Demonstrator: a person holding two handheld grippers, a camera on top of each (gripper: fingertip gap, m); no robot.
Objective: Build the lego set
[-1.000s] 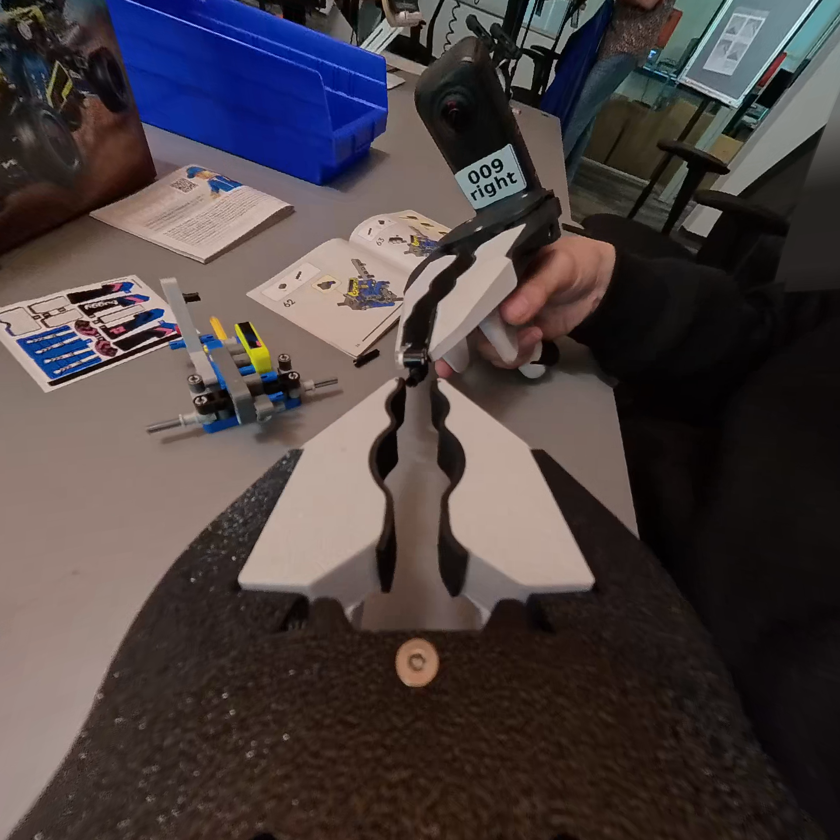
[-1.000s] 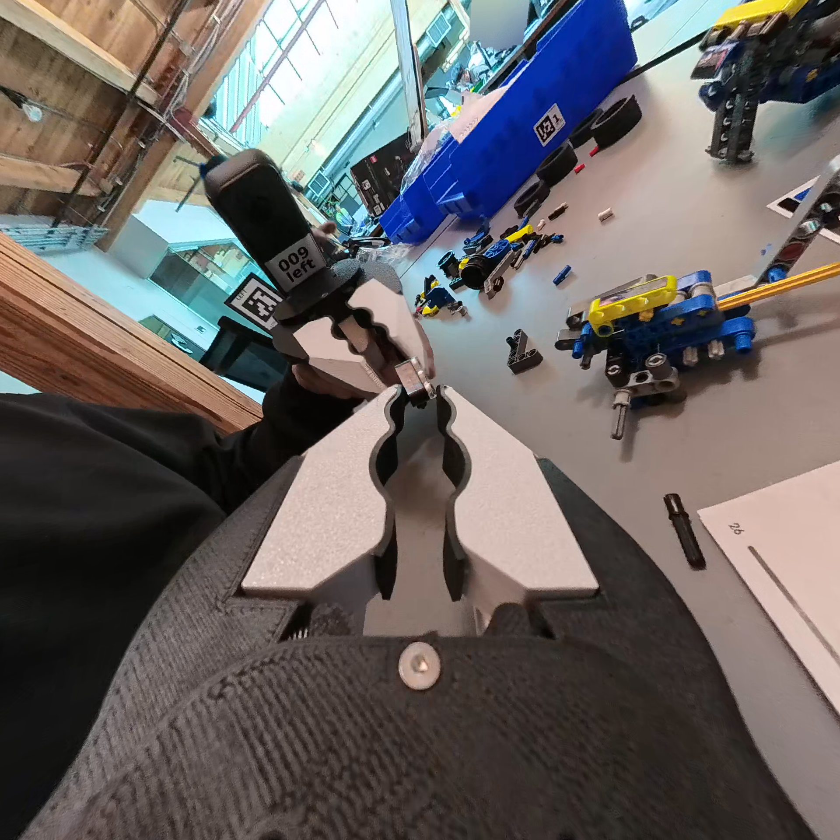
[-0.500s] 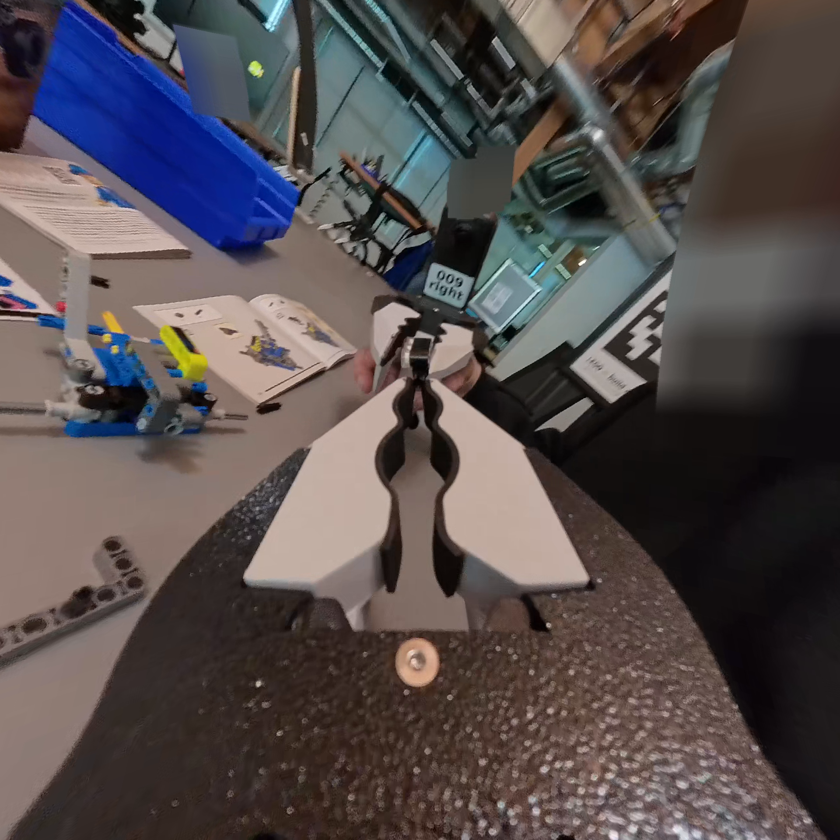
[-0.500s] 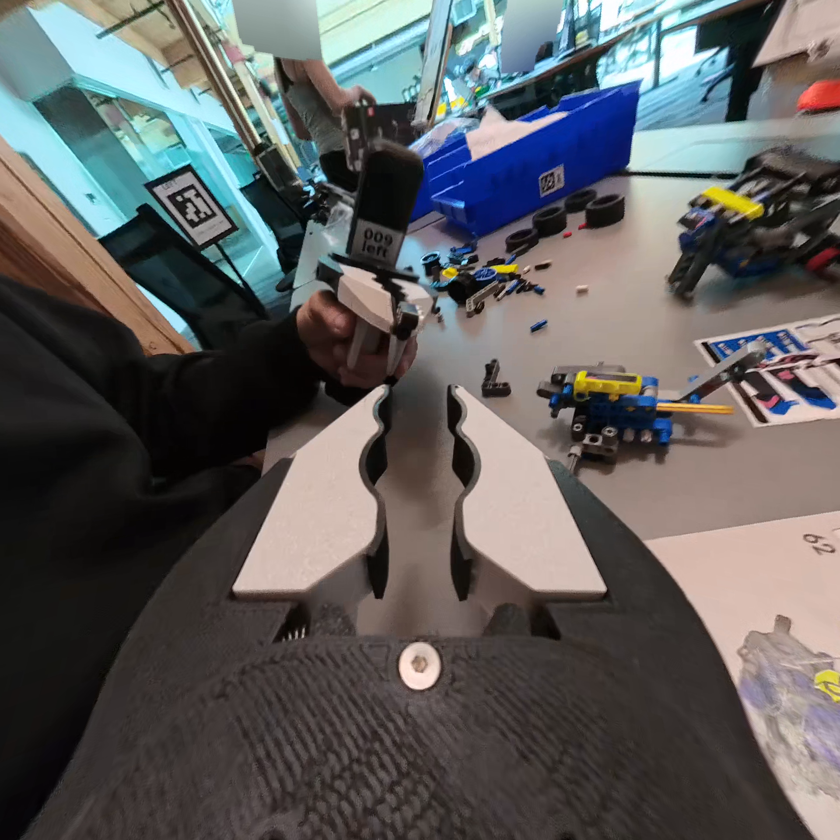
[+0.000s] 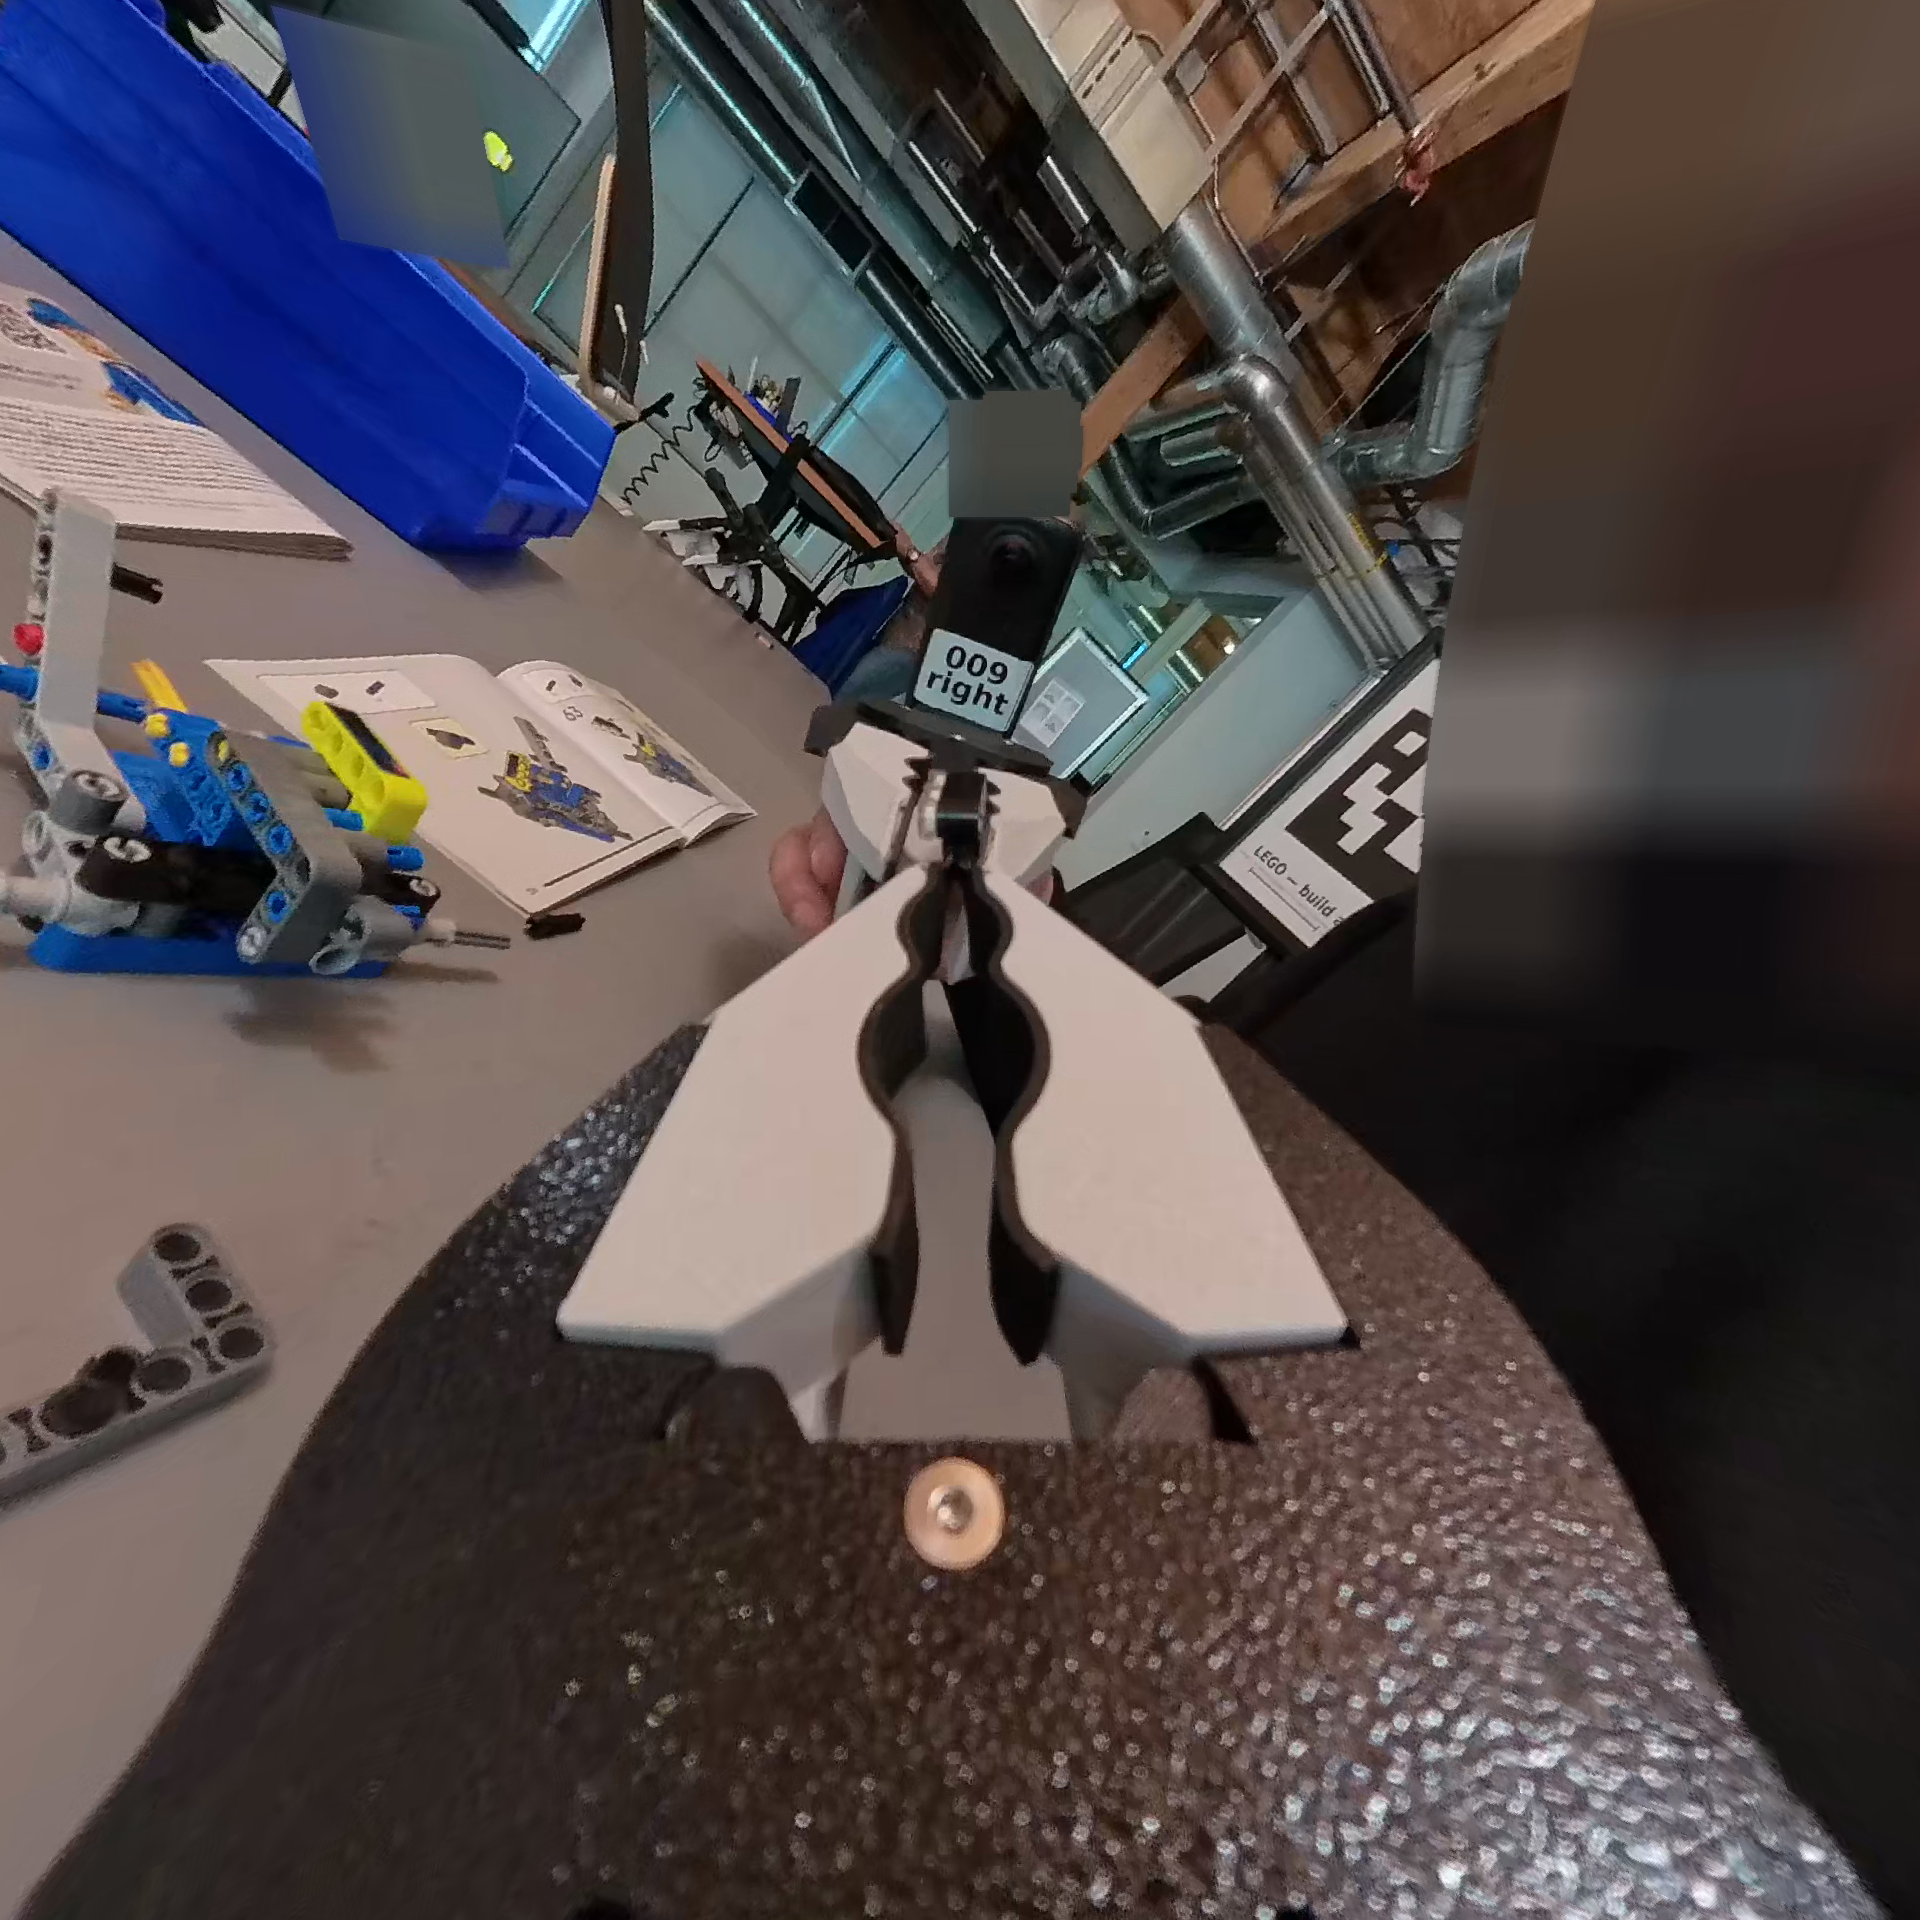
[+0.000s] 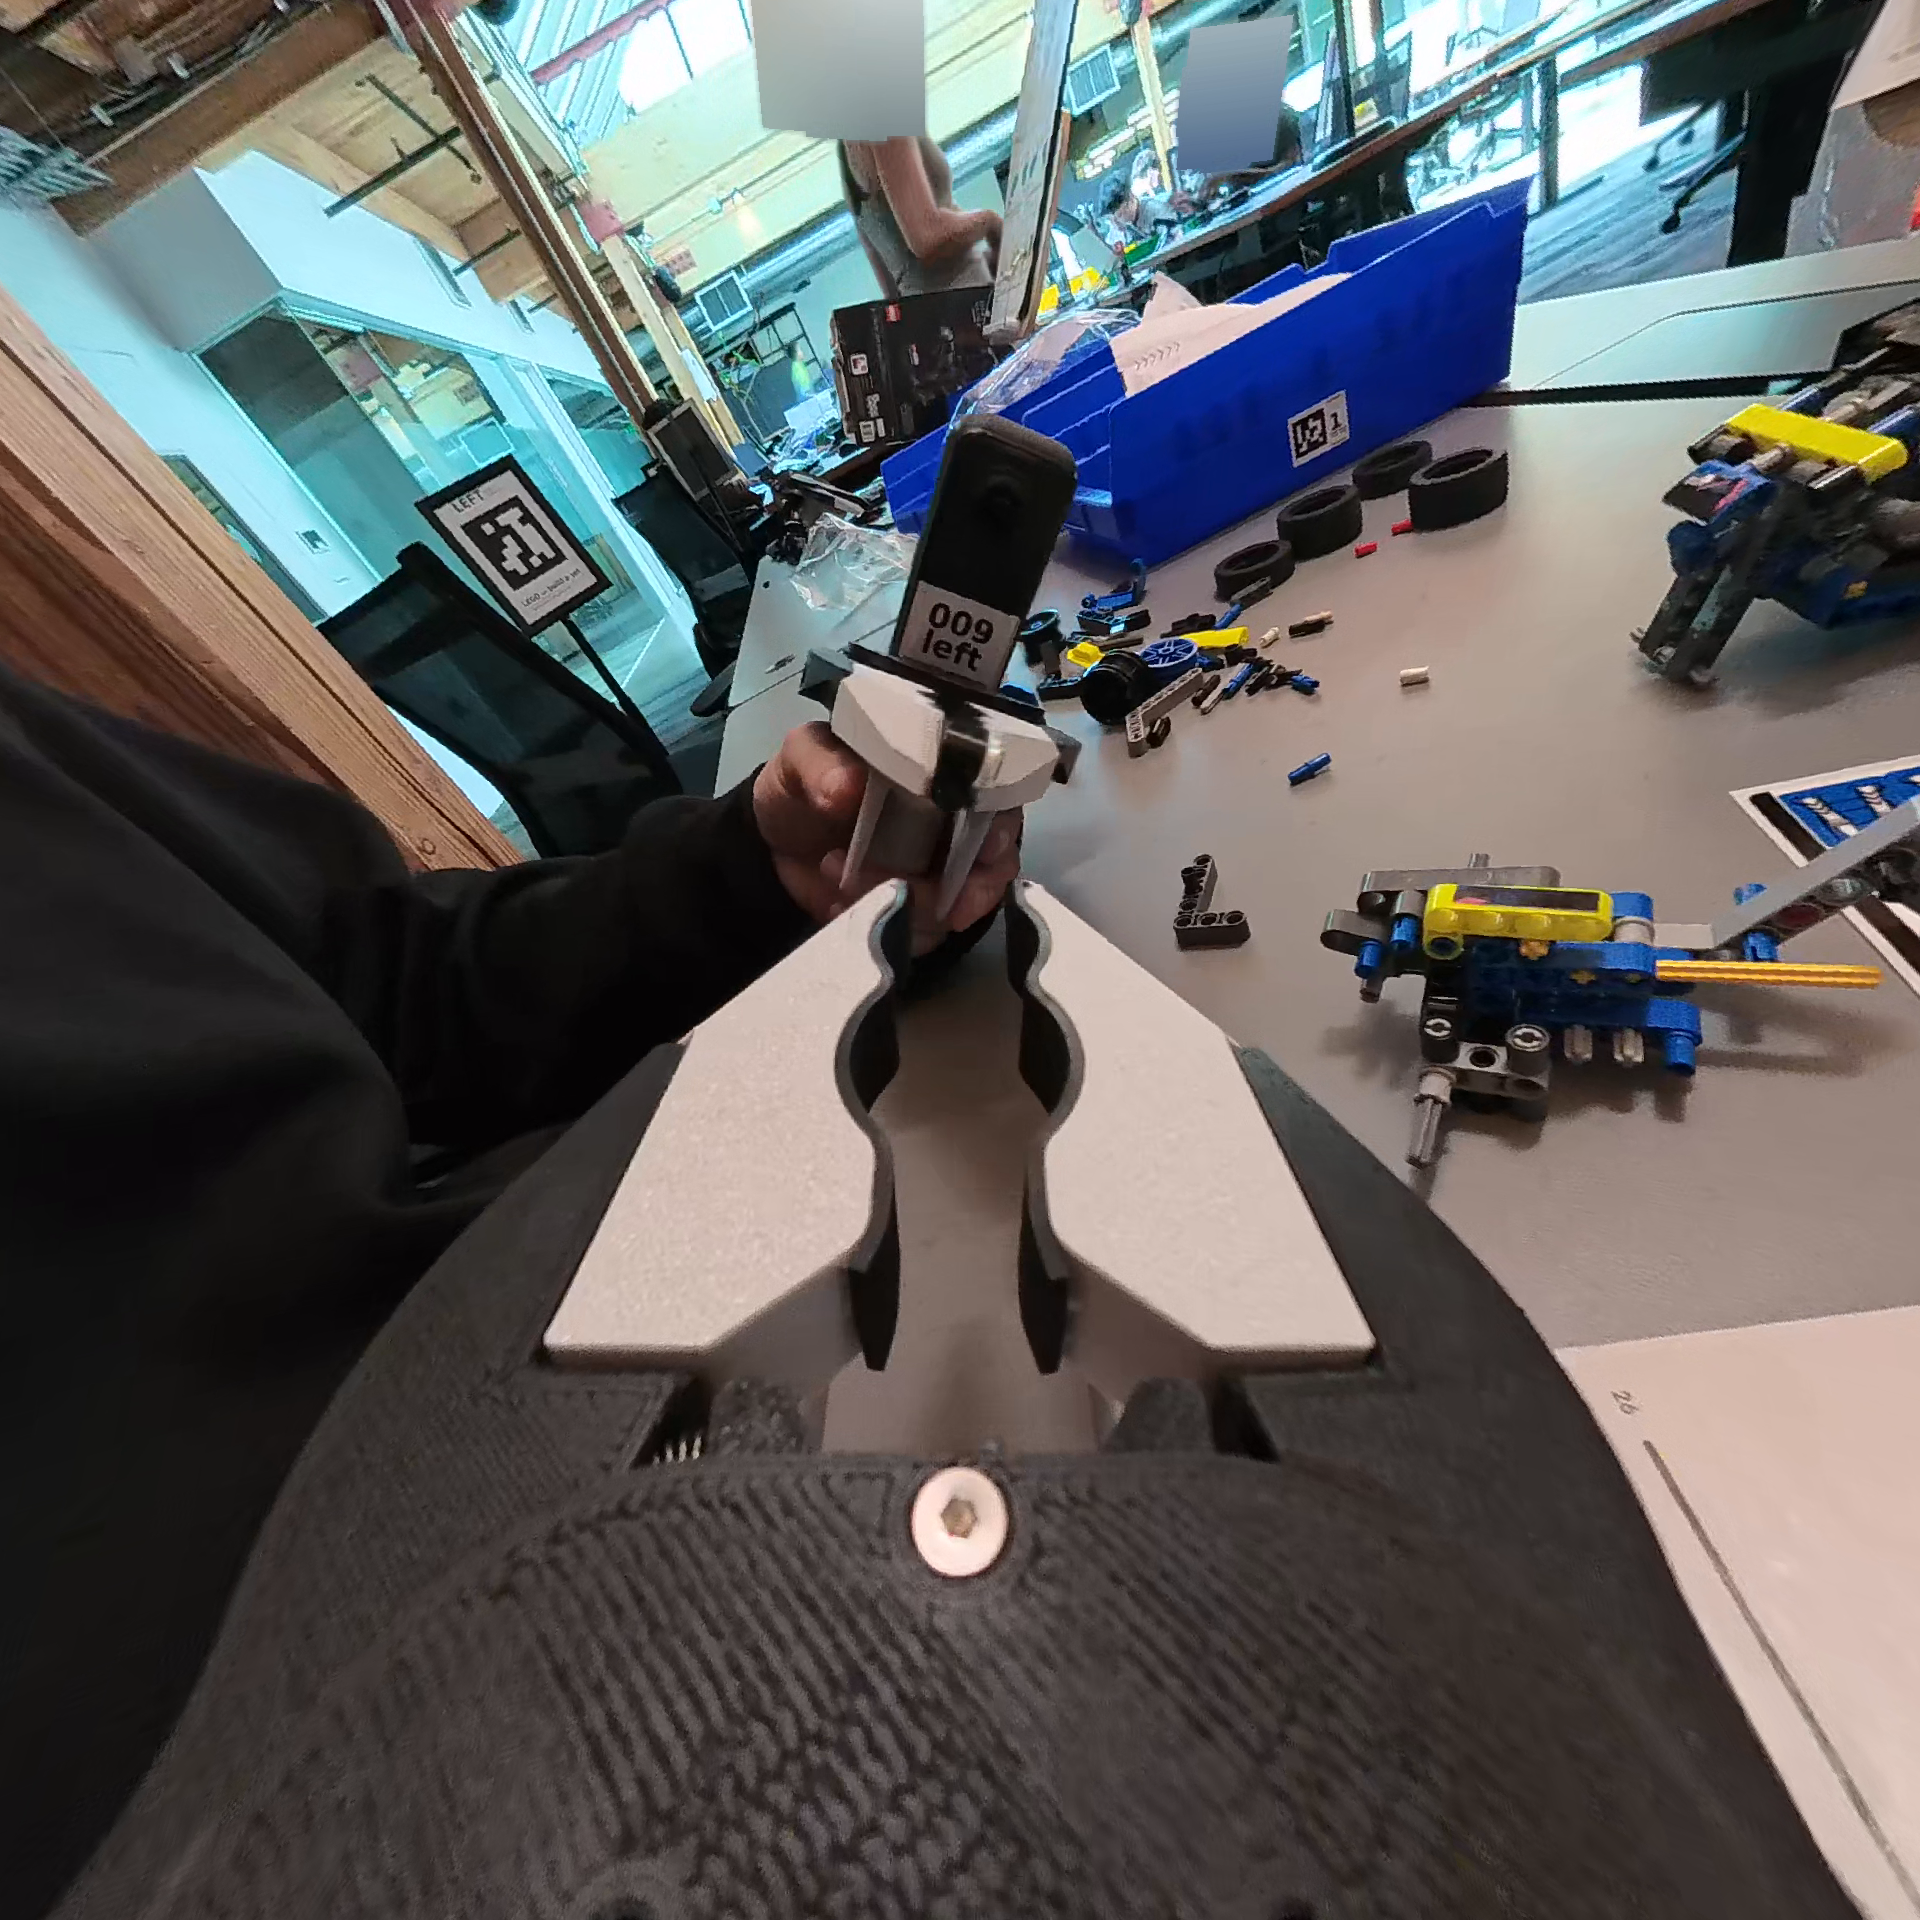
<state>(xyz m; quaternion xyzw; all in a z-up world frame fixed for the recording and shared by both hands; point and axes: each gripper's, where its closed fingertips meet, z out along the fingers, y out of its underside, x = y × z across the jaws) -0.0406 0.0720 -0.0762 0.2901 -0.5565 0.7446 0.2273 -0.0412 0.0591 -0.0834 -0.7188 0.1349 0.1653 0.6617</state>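
While the small dark piece stands clamped, long axis up the frame, in the left gripper at centre, the right gripper faces it, fingers parted and empty. The blue-and-yellow subassembly lies mid-right, beside both.

Around the blue model the grey table is mostly bare. Just left of it lies a black L-piece. Behind it a heap of small parts and four tyres stand before the blue bin. A sticker sheet touches its right end.
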